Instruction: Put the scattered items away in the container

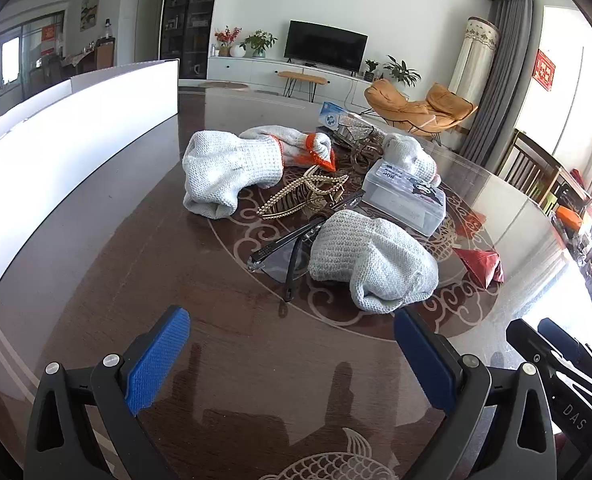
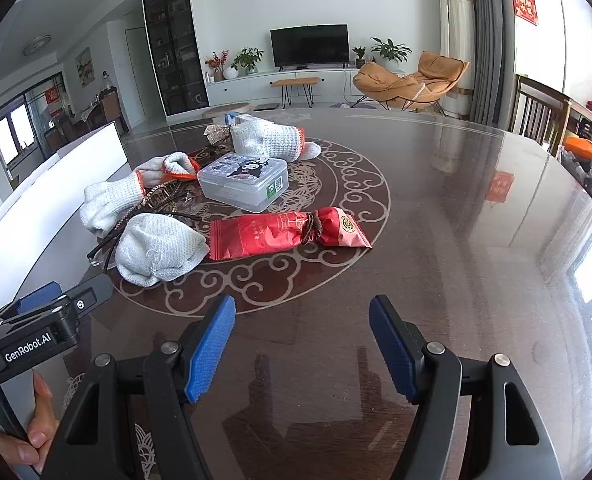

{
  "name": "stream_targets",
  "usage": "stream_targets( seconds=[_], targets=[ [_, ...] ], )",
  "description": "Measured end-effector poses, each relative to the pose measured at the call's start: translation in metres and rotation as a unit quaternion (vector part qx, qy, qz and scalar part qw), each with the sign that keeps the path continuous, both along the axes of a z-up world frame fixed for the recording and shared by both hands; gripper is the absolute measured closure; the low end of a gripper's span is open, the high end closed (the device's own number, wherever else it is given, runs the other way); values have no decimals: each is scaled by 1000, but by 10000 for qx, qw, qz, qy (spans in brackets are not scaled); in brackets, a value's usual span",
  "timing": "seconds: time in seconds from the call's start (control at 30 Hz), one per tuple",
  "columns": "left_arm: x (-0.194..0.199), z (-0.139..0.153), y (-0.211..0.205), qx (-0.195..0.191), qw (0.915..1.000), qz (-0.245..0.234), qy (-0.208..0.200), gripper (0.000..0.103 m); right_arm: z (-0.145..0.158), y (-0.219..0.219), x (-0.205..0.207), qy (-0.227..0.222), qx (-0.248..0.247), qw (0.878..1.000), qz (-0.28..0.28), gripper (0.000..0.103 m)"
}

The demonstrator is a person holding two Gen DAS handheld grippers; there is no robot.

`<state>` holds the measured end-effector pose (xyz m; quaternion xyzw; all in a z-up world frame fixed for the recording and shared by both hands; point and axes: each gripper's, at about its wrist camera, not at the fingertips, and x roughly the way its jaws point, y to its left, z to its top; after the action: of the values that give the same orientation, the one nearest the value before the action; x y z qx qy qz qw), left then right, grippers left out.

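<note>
Scattered on the dark round table lie several white knit gloves, the nearest one beside black glasses. A gold hair claw, a clear plastic box and a red packet lie among them. The white container stands at the left. My left gripper hovers open just short of the glasses and near glove. My right gripper is open over bare table, short of the red packet. Neither holds anything.
A sparkly silver item and a small blue box lie behind the pile. A wooden chair stands past the table's far right edge. A hand grips the left tool's handle.
</note>
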<state>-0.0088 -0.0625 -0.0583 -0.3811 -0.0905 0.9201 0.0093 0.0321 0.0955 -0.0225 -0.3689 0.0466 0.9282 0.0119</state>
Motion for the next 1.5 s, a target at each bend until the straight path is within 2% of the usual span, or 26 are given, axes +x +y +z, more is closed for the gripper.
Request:
stream_targets(
  seconds=[0.23, 0.57, 0.7, 1.17, 1.5],
  targets=[
    [-3, -5, -11, 264, 9994, 206, -48, 0, -1, 1, -1, -20, -32, 10000, -17, 32],
    [-4, -6, 7, -198, 9998, 54, 23, 0, -1, 3, 2, 31, -84, 10000, -2, 32],
    [-4, -7, 8, -255, 9997, 47, 33, 0, -1, 3, 2, 39, -102, 9999, -8, 32],
    [-7, -11, 4, -159, 9998, 101, -23, 0, -1, 3, 1, 33, -128, 9999, -21, 32],
    [-9, -15, -5, 119, 9996, 227, -85, 0, -1, 5, 1, 55, -173, 9998, -34, 32]
  ],
)
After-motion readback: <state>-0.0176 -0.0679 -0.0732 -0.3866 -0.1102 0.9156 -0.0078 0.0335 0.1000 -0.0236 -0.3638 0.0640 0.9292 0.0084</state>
